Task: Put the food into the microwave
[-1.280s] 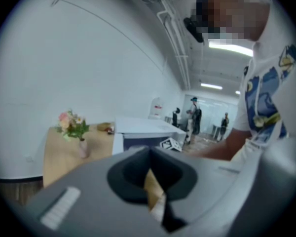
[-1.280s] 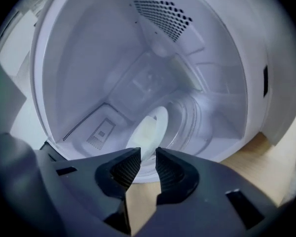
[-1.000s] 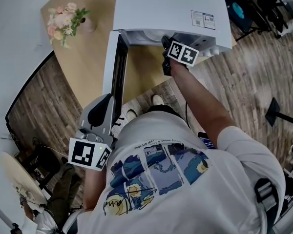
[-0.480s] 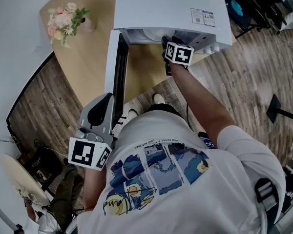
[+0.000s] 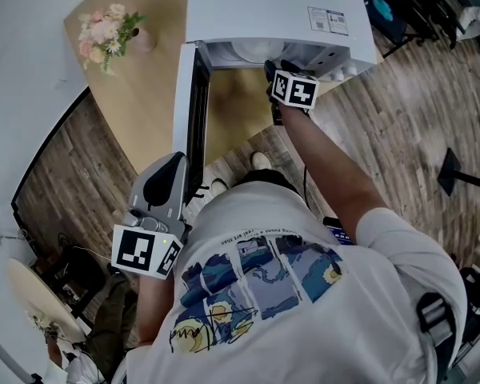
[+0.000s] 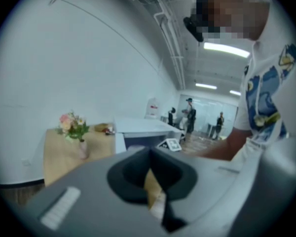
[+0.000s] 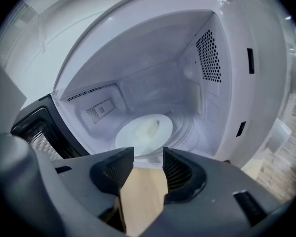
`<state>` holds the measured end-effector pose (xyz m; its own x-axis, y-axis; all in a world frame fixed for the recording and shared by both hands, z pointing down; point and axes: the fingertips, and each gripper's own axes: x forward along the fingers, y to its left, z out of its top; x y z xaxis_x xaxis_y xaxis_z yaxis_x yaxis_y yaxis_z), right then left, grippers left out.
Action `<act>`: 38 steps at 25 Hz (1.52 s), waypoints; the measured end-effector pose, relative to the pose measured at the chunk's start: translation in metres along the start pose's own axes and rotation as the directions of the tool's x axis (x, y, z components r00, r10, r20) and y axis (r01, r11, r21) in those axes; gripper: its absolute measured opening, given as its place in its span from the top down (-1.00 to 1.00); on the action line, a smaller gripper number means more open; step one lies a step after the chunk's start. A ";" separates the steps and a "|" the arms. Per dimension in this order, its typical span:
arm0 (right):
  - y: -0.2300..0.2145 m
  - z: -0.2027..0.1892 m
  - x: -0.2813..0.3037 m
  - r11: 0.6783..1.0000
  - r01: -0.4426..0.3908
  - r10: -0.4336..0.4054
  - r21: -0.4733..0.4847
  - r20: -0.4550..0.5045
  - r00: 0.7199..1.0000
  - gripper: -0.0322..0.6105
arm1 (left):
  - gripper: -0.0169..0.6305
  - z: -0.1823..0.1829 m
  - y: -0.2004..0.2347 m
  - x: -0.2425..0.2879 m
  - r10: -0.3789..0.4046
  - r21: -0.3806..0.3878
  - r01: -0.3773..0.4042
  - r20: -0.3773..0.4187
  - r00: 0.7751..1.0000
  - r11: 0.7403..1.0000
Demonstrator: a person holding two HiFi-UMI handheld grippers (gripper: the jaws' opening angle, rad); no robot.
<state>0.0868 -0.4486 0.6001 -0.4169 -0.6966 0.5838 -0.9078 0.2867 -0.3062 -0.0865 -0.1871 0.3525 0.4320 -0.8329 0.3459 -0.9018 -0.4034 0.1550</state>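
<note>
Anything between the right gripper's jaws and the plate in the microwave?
Nothing. In the right gripper view, only bare floor of the microwave separates the open right gripper from the plate.

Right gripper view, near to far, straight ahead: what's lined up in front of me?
right gripper, open and empty → white plate carrying the pale food → microwave back wall

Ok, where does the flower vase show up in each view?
Head view: flower vase at top left, on the wooden table.
Left gripper view: left of centre, beside the microwave.
Right gripper view: not in it.
Shared landmark: the white microwave, door open, in all three.
</note>
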 end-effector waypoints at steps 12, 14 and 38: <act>0.024 -0.023 -0.061 0.999 -0.044 0.045 -0.009 0.015 0.999 0.82 | 0.92 -0.005 -0.008 -0.030 -0.056 0.032 0.055 0.030 0.998 0.998; 0.031 -0.029 -0.076 0.998 -0.054 0.054 -0.015 0.011 0.998 0.85 | 0.92 -0.007 -0.009 -0.035 -0.066 0.041 0.064 0.035 0.997 0.997; 0.155 -0.082 -0.257 0.947 -0.245 0.257 -0.207 0.033 0.966 0.88 | 0.92 -0.050 -0.020 -0.091 -0.246 0.035 0.245 0.026 0.969 0.969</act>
<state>0.0495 -0.1708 0.4644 -0.6342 -0.6208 0.4608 -0.7674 0.5781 -0.2773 -0.1078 -0.0847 0.3638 0.6406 -0.7178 0.2727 -0.7676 -0.6081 0.2027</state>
